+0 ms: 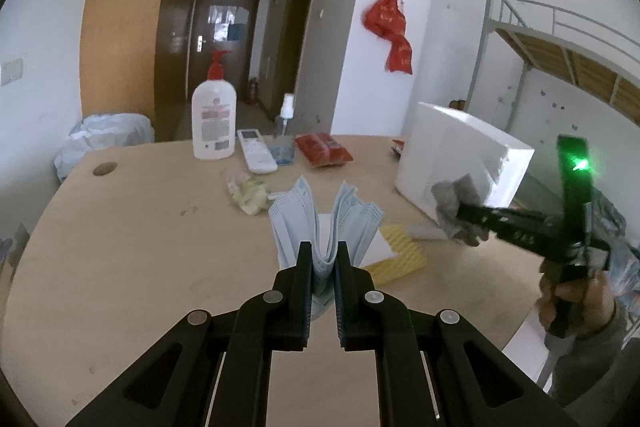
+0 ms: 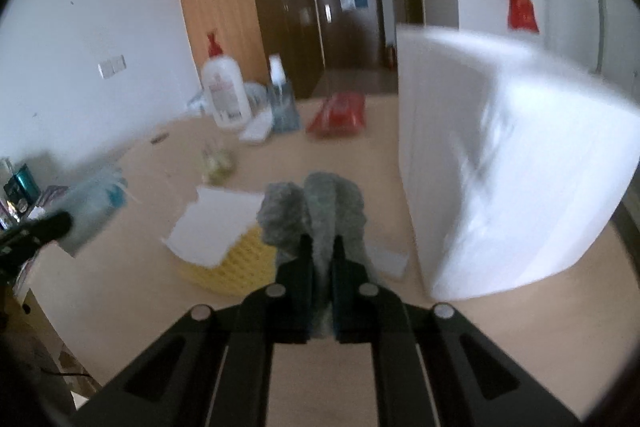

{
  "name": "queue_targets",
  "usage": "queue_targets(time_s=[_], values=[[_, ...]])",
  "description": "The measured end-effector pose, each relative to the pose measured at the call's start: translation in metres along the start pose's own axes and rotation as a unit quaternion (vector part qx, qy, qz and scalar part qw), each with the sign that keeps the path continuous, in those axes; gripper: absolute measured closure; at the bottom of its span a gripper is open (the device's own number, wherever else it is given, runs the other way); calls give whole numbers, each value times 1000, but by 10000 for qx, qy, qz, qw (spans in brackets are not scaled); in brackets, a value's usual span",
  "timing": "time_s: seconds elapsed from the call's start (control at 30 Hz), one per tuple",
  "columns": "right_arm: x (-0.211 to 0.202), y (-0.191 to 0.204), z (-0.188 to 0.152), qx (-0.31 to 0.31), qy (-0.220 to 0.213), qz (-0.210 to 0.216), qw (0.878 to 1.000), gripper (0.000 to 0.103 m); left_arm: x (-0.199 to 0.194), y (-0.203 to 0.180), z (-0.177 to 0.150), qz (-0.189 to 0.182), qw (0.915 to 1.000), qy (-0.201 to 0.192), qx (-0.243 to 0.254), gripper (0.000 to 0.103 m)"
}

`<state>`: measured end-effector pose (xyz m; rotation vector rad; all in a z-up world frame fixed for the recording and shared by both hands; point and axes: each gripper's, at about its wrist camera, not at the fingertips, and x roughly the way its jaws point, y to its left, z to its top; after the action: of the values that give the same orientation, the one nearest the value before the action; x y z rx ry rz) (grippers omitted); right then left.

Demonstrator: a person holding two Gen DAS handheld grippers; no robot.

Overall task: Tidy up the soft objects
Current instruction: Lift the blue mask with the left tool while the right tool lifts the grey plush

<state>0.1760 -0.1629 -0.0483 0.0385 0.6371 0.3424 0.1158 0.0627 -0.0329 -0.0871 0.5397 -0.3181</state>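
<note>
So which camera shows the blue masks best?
The left wrist view: the blue masks sit sharp and centred, pinched in the left claw. The right wrist view shows them only as a blur at its left edge.

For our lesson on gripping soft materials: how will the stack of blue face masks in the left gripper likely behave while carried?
The face masks probably stay floppy: their free ends splay apart above the left gripper. They look light, since a narrow pinch holds the whole stack. Loose layers might slip out, because only the folded middle is clamped.
</note>
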Motion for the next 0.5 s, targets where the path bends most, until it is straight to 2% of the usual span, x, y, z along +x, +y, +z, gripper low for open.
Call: queue_targets(time_s=[0.17,0.5], values=[[-22,7,12,-52,-343,50,9994,94,-6,-12,8,-4,9997,-239,96,93],[-41,22,5,-117,-556,206,9982,93,-25,-30,10,177,9981,-549,233,93]])
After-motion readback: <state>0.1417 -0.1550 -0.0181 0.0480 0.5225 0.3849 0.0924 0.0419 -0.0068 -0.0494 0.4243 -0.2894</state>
